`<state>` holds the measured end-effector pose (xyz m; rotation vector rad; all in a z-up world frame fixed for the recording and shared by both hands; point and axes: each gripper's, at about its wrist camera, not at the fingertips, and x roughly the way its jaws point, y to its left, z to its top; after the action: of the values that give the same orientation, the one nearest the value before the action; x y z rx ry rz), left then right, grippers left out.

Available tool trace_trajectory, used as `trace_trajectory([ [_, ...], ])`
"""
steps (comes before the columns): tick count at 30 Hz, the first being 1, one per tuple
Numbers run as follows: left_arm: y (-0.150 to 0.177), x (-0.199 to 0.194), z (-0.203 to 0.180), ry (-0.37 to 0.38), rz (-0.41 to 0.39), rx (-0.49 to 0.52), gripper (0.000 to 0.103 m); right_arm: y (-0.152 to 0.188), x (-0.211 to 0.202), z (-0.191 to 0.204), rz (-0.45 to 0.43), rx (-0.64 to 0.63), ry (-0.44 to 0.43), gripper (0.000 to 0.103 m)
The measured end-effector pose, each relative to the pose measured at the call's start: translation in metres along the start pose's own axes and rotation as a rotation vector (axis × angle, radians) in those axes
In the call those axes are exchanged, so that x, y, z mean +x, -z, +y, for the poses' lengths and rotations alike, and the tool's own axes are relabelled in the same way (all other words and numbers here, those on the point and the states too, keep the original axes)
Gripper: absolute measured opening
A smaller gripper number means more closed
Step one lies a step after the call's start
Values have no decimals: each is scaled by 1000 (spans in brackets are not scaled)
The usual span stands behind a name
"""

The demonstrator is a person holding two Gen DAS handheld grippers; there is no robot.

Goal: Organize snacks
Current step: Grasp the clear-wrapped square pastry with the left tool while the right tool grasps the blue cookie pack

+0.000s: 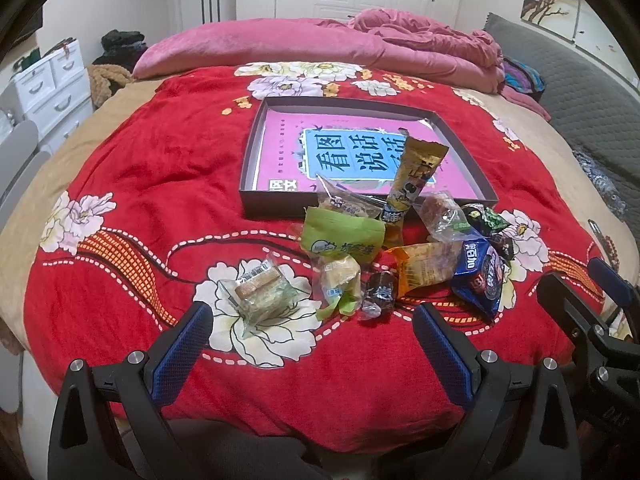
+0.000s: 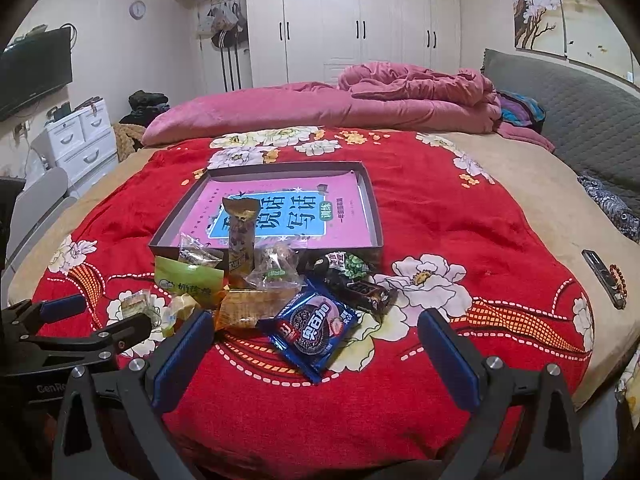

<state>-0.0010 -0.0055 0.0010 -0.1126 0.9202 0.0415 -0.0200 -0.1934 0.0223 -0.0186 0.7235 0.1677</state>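
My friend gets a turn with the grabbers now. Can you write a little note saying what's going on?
Left gripper: open, holding nothing, hovering near the clear-wrapped wafer.
Right gripper: open, holding nothing, hovering near the blue cookie pack.
Snacks: all piled on the red blanket in front of the shallow box; the gold packet leans over the box's near edge.
Done: nothing sorted yet.
Left: everything.

Pink book (image 1: 280,152) cover partly hidden by gold snack packet (image 1: 416,176); small wrapper print unreadable, left tongs' (image 1: 312,320) handles cut off below

Pink quilt (image 2: 360,108) heaped by white wardrobe (image 2: 360,20); TV (image 2: 34,72), maybe remote (image 2: 604,272) w/ beads.
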Motion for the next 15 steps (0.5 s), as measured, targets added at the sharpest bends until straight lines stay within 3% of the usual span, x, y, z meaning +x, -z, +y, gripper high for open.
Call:
trace_trajectory([
  [15,2,12,49,-18,78,-178,100,4,21,-13,75,74,-6,103],
])
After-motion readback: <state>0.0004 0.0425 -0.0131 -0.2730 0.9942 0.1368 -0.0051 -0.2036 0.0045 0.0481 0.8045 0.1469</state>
